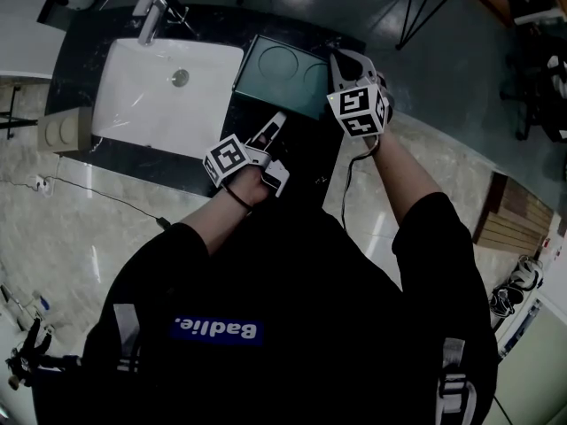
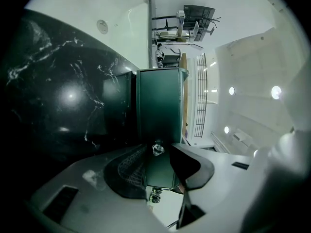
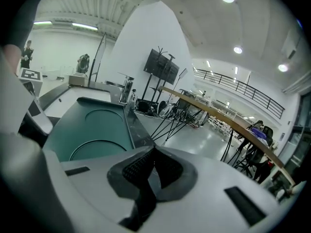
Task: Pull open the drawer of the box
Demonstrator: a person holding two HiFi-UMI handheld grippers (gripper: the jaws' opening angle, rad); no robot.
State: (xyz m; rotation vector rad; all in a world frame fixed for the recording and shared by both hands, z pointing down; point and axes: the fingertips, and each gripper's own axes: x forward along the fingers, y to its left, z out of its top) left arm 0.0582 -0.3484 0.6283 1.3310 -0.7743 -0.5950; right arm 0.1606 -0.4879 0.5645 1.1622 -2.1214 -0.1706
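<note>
While right gripper [image 1: 344,60], jaws closed on nothing, hangs by right edge of box [image 1: 279,82] at upper centre, left gripper [image 1: 276,124] is open, jaws flanking drawer [image 2: 160,106] knob [image 2: 158,149], not yet pinching. Step, likely: grasp. Next: close on knob, pull straight back.

Dark green box [image 1: 283,76]; white sink [image 1: 151,104]; black counter [image 1: 80,60] veined with white marbling.

Box [image 1: 282,76]: dark green, low rectangular, two circular recesses in top. Lies flat on black marbled bench [image 1: 230,25], just right of white sink [image 1: 159,104]. Drawer [image 2: 159,171]: same green front, small clear faceted knob [image 2: 158,149]. Whether pulled out: cannot tell.
</note>
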